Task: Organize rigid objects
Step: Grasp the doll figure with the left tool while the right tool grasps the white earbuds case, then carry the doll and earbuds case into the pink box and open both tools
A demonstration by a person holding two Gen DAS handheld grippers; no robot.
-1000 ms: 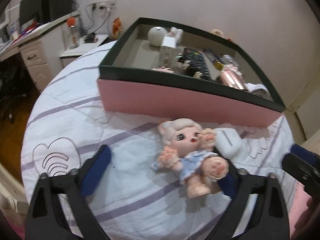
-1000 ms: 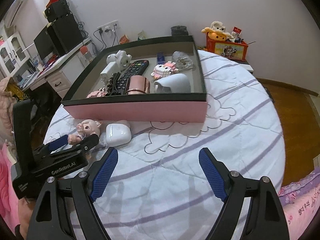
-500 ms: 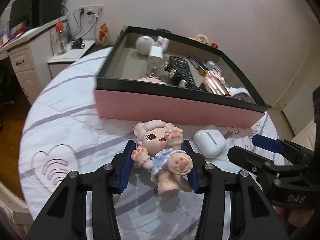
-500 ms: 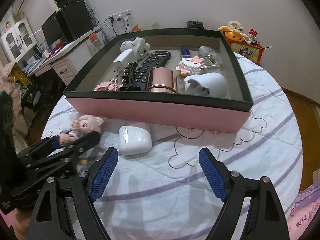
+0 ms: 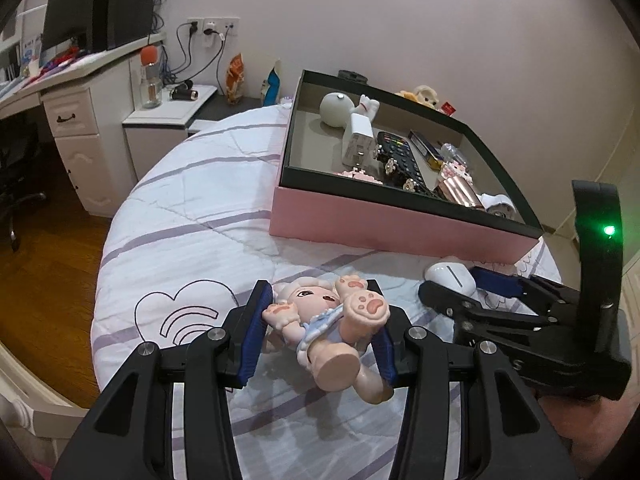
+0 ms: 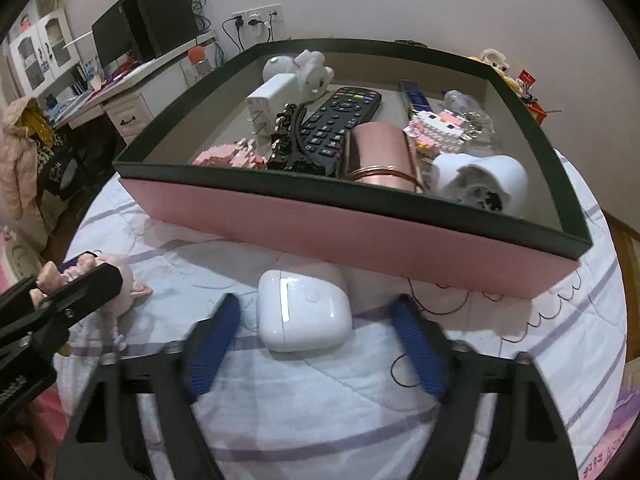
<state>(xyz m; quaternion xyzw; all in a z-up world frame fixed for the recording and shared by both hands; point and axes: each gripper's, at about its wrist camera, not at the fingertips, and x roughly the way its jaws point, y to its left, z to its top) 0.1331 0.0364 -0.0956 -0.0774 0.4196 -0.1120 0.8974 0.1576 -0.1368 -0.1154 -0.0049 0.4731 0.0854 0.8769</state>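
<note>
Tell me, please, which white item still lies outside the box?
The earbud case, on the quilt between the right gripper's closing jaws; the other white items lie inside the box.

Two fisheye wrist views, each looking forward and steeply down along its own blue-padded fingers onto a quilted round bed. Left wrist view: set low and close over the left gripper and the doll clamped in it, facing the pink box from its left corner, with a desk far left. Right wrist view: set closer to the box, facing its long side nearly square-on, the white case just ahead between closing jaws of the right gripper. Shared by both: box, its contents, case, doll, and each other's gripper at the frame edge
</note>
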